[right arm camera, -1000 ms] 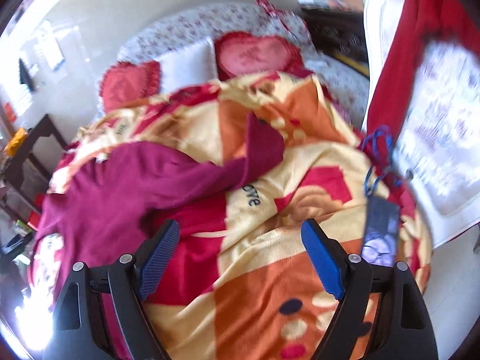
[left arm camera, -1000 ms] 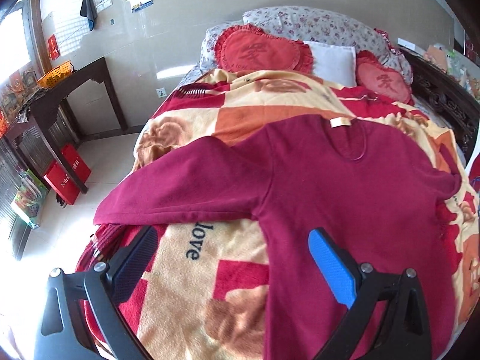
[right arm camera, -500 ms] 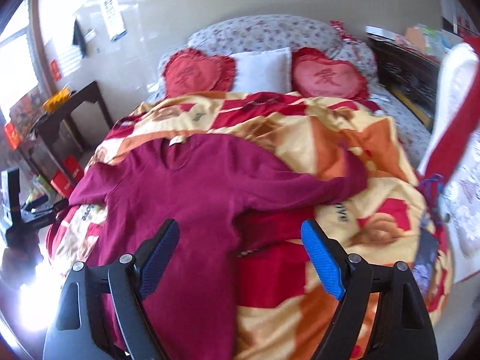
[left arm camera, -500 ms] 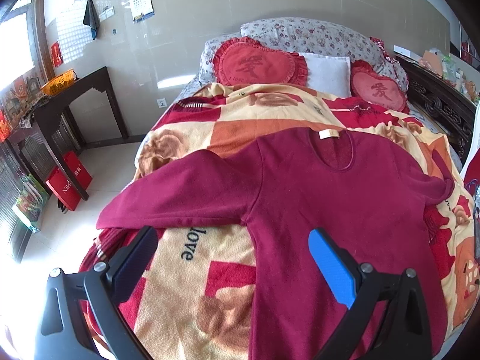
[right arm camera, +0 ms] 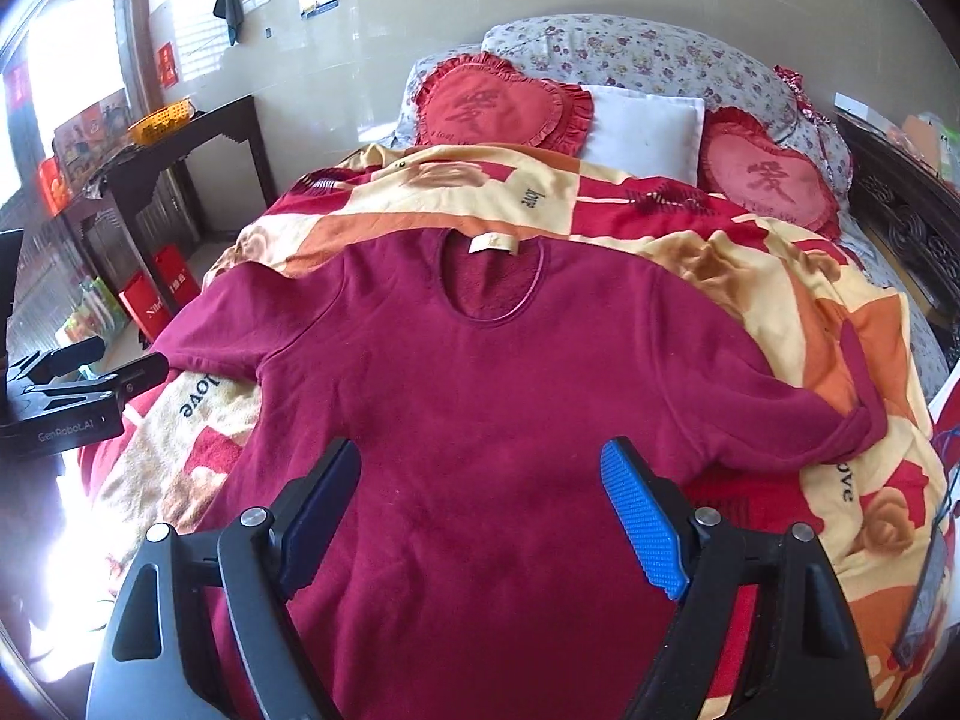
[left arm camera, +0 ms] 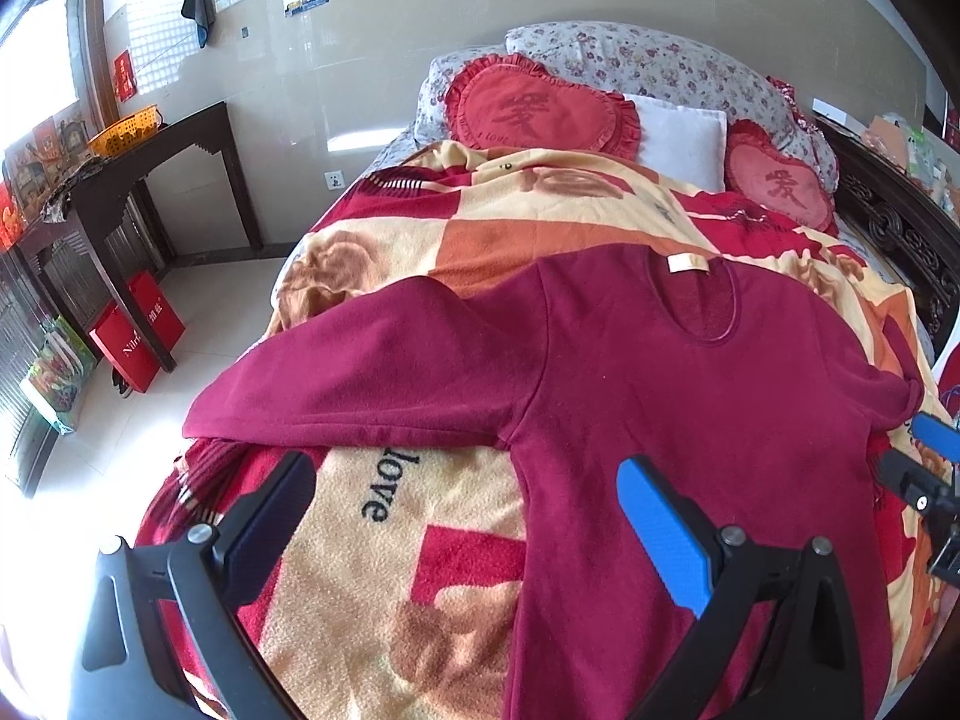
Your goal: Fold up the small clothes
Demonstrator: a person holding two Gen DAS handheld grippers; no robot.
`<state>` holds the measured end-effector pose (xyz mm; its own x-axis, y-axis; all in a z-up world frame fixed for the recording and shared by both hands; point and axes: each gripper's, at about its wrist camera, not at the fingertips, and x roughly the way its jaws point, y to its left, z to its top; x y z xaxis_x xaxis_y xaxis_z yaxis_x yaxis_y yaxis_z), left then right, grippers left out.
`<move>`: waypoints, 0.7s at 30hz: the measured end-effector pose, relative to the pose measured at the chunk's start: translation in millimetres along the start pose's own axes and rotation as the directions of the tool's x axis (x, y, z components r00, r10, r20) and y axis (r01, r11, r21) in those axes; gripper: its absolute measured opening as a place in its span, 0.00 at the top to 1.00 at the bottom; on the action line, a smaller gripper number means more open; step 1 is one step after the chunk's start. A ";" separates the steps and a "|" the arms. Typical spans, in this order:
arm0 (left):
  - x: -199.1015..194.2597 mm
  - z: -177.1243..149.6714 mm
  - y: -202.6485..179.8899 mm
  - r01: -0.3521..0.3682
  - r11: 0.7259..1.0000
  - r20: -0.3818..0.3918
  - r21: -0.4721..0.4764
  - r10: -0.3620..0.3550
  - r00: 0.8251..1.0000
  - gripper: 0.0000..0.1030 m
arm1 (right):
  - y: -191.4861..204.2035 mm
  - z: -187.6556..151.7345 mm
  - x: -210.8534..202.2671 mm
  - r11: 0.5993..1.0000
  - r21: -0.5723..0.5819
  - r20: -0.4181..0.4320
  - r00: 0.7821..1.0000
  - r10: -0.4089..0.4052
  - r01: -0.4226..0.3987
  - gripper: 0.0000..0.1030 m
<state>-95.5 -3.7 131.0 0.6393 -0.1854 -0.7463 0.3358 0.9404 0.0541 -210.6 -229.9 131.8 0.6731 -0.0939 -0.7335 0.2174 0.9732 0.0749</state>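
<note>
Right now the maroon long-sleeved top (left arm camera: 690, 408) lies flat, front up, on the patterned fleece blanket (left arm camera: 384, 570) that covers the bed, neckline and cream label (right arm camera: 493, 244) at the far end, hem toward me. Its long axis runs near to far, and both sleeves stretch out sideways.

Starting on the left, the left sleeve (left arm camera: 360, 384) reaches toward the left edge of the bed, its cuff almost at the blanket's drop-off. My left gripper (left arm camera: 465, 507) hovers just near of that sleeve, over the blanket's "love" lettering, with its jaws spread wide and nothing between them. The sleeve lies ahead of this gripper and slightly to the left, so my left hand is clearly the nearer one for it.

Moving to the middle, the body of the top is smooth, with only light wrinkles. My right gripper (right arm camera: 480, 507) hangs above the lower chest, pointing along the garment toward the neckline, jaws likewise wide apart and empty.

Further right, the right sleeve (right arm camera: 798, 420) runs out to the right, and its end is folded back and bunched near the cuff. It lies ahead and right of my right gripper, which I judge should take it.

No fold is made yet; I judge bringing the sleeves in across the body comes first.
</note>
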 end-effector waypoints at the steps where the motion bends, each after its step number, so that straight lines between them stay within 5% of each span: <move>1: 2.2 -0.4 0.5 -0.002 1.000 -0.002 -0.004 0.002 1.000 0.01 | 1.4 0.7 2.1 1.000 0.005 -0.001 1.000 0.004 -0.004 0.34; 21: 27.9 1.2 6.6 -0.019 0.999 -0.041 -0.030 0.018 0.999 0.01 | 16.6 6.9 38.2 0.999 0.019 -0.041 0.998 -0.037 0.037 0.34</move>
<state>-74.7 -3.0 111.3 0.6164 -0.1571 -0.7716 0.3027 0.9519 0.0480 -176.4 -218.7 109.7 0.6352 -0.1209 -0.7629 0.2556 0.9649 0.0600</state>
